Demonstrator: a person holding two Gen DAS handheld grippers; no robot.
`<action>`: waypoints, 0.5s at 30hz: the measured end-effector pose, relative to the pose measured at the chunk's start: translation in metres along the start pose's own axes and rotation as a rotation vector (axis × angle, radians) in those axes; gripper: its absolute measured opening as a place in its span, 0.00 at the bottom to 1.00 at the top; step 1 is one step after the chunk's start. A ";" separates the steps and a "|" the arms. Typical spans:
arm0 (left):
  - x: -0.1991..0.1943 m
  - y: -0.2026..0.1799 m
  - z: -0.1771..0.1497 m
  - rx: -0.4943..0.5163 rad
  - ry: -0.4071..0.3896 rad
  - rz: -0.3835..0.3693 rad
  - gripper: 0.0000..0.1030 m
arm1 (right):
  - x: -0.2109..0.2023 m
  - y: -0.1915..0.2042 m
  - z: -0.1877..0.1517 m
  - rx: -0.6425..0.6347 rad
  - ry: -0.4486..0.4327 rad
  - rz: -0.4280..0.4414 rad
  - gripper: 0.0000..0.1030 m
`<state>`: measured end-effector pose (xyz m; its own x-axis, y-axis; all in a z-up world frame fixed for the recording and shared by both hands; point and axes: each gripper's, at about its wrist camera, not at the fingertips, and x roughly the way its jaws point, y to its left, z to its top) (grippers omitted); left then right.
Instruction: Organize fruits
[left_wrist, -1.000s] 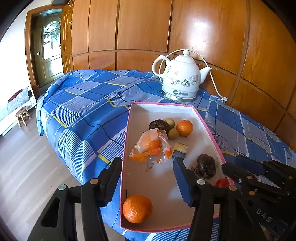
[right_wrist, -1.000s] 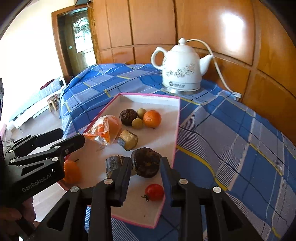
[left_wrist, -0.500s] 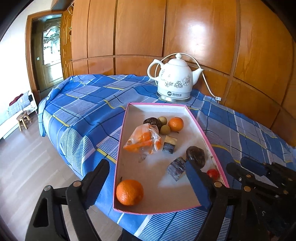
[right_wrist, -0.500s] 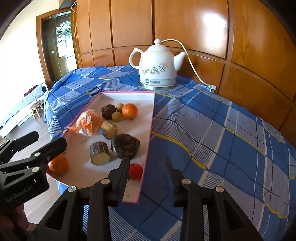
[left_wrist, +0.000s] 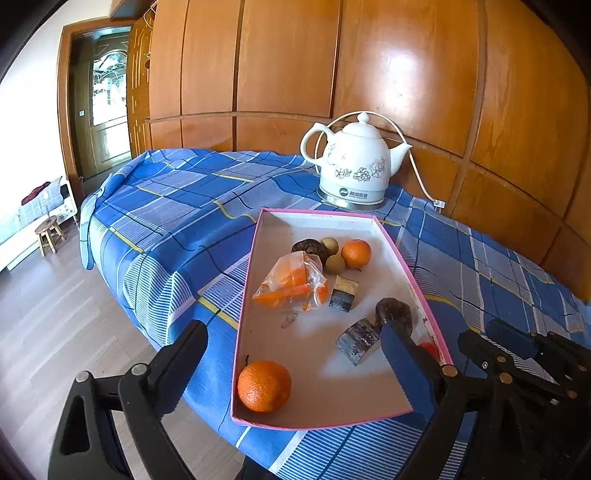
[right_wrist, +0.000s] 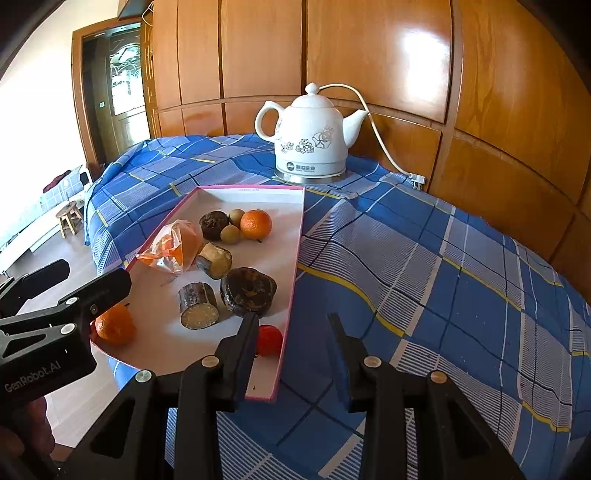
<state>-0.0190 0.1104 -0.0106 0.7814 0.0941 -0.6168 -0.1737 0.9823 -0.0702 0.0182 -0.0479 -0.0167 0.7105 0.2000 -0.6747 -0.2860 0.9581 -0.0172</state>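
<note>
In the left wrist view, the left tongs (left_wrist: 295, 369) stand wide and are opening further, with nothing pressed between them; the near end of the pink-rimmed tray (left_wrist: 402, 254) lies in the gap. The tray rests on a tabletop covered with a blue checked cloth (left_wrist: 177, 206). Near the tray's front left corner sits an orange (left_wrist: 263, 386). Farther back lie a clear bag of orange pieces (left_wrist: 293, 286), two dark cut chunks (left_wrist: 343, 293), a dark round fruit (left_wrist: 394, 314), a second orange (left_wrist: 355, 253) and two small tan fruits (left_wrist: 335, 263). A white kettle (left_wrist: 352, 166) stands behind the tray by the wood-panelled wall. The right tongs (left_wrist: 506, 341) reach in from the right edge.

In the right wrist view, the right tongs (right_wrist: 293, 334) hang narrowly parted and hold nothing; their left finger crosses the tray's near right corner, just in front of a small red tomato (right_wrist: 271, 339), while the right finger is over bare cloth. The dark round fruit (right_wrist: 248, 291) and one cut chunk (right_wrist: 198, 305) lie just beyond. The left tongs (right_wrist: 62, 280) show at the left edge, above the near orange (right_wrist: 115, 325).
</note>
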 end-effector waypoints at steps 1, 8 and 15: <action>0.000 0.000 0.000 0.001 -0.001 0.000 0.93 | 0.000 0.000 0.000 0.001 0.000 0.001 0.36; 0.001 0.000 0.000 0.005 0.000 0.001 0.94 | 0.000 -0.001 0.000 0.004 -0.003 0.001 0.36; 0.000 0.000 0.001 0.006 -0.002 0.003 0.94 | -0.001 0.001 0.000 -0.001 -0.007 0.001 0.36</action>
<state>-0.0182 0.1110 -0.0102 0.7823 0.0973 -0.6153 -0.1726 0.9829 -0.0639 0.0172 -0.0474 -0.0161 0.7146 0.2022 -0.6697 -0.2874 0.9577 -0.0175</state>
